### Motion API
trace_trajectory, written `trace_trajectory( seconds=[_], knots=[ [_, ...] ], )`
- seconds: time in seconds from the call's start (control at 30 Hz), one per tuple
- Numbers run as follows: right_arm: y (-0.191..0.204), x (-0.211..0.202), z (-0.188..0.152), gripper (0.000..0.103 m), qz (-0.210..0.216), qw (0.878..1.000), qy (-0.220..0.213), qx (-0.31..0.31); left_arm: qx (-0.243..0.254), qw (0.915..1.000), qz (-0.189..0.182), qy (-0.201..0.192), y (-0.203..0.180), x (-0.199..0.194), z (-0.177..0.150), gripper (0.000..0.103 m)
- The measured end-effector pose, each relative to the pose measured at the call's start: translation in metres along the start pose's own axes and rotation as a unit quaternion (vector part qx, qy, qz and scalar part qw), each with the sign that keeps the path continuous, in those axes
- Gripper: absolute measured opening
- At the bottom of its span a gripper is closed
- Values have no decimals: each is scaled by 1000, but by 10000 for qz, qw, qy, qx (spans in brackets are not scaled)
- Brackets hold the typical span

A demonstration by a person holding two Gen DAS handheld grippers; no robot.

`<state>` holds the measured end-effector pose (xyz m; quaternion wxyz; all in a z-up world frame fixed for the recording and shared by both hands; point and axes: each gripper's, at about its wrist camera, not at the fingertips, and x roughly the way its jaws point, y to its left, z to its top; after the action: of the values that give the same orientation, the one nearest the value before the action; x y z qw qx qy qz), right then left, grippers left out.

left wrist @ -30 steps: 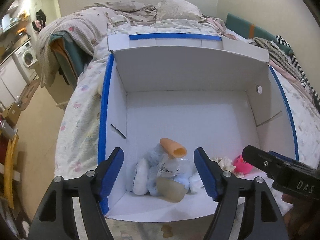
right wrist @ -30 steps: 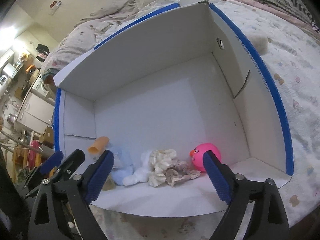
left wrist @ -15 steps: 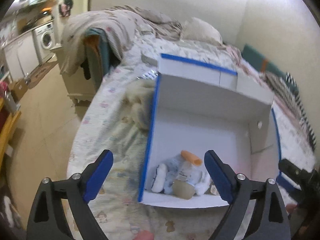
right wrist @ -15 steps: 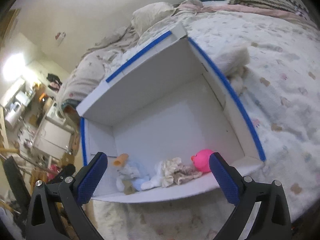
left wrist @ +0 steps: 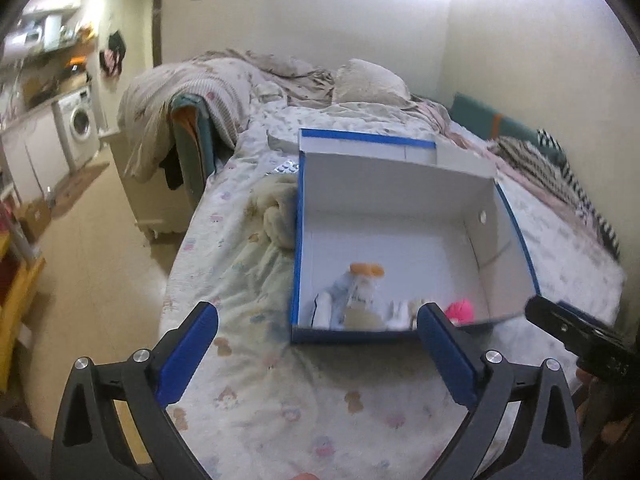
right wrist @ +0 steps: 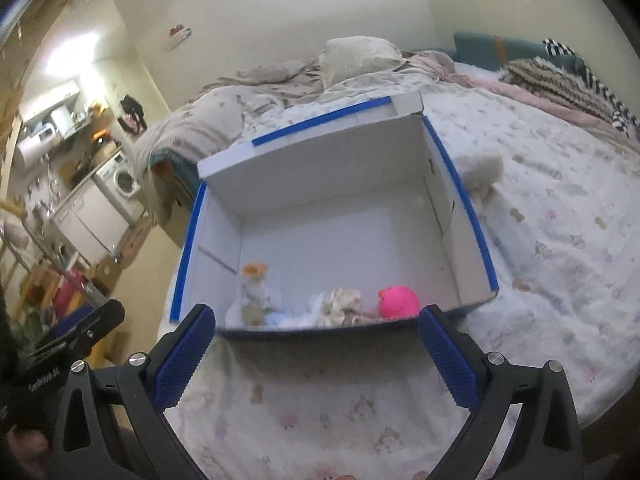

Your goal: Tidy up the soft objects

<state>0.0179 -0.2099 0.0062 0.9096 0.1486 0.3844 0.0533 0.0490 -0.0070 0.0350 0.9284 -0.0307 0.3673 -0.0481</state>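
Note:
A white cardboard box [left wrist: 394, 184] [right wrist: 320, 160] with blue tape on its rims sits on the bed. Along its near wall lie a pale blue soft toy with an orange tip [left wrist: 358, 288] [right wrist: 254, 286], a cream crumpled cloth [right wrist: 340, 304] and a pink plush ball [right wrist: 398, 300] [left wrist: 460, 310]. My left gripper [left wrist: 316, 354] hangs above the bedspread in front of the box, its jaws still opening with nothing between them. My right gripper [right wrist: 316, 354] stands open and empty, also short of the box's near wall.
A fluffy cream throw [left wrist: 276, 212] lies against the box's left side, and a white fluffy item [right wrist: 480, 168] against its right. Pillows and rumpled blankets [left wrist: 360, 80] fill the bed's far end. Left of the bed are floor, a draped chair [left wrist: 188, 140] and a washing machine [left wrist: 80, 128].
Both grippers pulled back and up out of the box, which now looks smaller and farther. The left jaws spread wider. The soft things stay in the box.

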Motion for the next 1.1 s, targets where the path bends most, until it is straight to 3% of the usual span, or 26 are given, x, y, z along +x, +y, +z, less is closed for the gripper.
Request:
trace_trajectory(
  seconds=[0.2, 0.43, 0.53, 1.1],
  knots=[
    [14, 12, -16, 103, -152, 9992, 103, -360, 355, 9992, 120, -124, -8, -10, -19, 100],
    [22, 17, -15, 103, -385, 9974, -34, -609, 0, 9999, 146, 40, 6, 2, -17, 100],
    [23, 19, -13, 103, -504, 9964, -69, -674, -23, 9996, 268, 71, 4, 8, -18, 100],
    [20, 20, -11, 103, -553, 9964, -81, -630, 63, 9998, 158, 128, -2, 11, -20, 100]
  ],
)
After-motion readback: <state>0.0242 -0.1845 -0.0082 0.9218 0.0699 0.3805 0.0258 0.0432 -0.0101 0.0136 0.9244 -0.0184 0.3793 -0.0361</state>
